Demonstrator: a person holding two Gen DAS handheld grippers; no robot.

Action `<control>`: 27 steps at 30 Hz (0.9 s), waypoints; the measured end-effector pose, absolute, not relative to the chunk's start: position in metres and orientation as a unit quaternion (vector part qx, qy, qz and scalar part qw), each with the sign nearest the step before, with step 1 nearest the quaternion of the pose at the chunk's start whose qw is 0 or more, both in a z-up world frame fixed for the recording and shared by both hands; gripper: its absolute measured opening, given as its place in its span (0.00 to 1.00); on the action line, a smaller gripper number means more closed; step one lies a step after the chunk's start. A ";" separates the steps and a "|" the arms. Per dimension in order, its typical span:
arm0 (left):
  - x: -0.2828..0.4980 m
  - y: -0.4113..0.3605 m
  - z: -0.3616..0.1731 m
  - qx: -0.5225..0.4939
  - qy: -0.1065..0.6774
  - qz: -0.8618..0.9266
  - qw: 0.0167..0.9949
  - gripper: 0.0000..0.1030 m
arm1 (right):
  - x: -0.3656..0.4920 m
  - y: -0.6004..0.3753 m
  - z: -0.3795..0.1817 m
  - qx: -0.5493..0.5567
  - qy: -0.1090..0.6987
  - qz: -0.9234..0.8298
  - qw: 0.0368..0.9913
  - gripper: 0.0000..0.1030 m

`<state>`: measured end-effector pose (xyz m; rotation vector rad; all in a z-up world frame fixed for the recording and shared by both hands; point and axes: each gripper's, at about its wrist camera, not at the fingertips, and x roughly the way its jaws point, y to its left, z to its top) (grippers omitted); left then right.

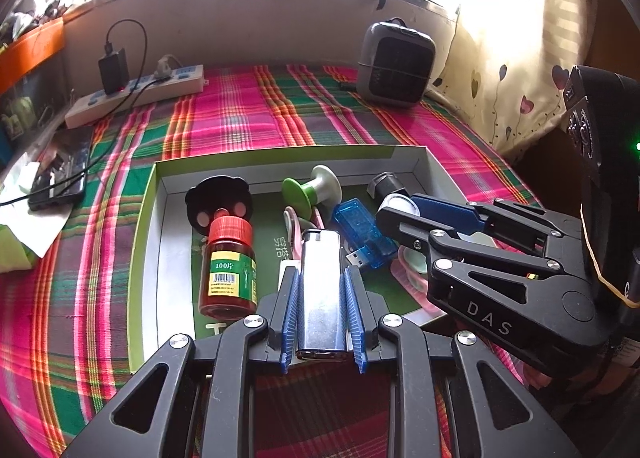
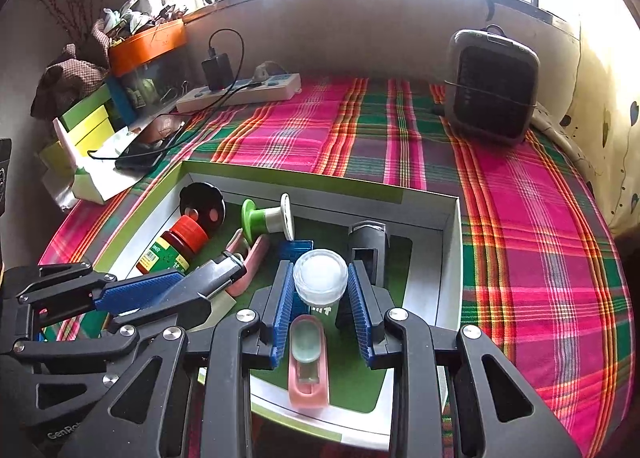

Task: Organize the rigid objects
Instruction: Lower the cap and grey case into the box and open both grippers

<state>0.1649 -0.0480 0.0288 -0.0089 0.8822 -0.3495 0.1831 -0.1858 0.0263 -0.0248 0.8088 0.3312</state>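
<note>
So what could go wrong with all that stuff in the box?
The silver lighter sits between the left gripper fingers and looks smooth, so it might slip. The right gripper holds a small clear jar above the crowded box; both grippers work close together and could bump.

box [image 2: 450, 258] crowded with items, plaid cloth [image 2: 540, 238] right of it open

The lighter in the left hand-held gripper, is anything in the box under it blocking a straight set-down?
Probably. The lighter hangs over the box with the red-capped bottle just to its left, the blue USB stick to its right and a pink item beyond its tip.
</note>
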 end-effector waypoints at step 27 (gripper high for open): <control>0.158 -0.044 0.033 -0.005 0.421 -0.149 0.895 0.28 | 0.172 -0.187 0.031 0.001 0.386 0.153 0.910 0.37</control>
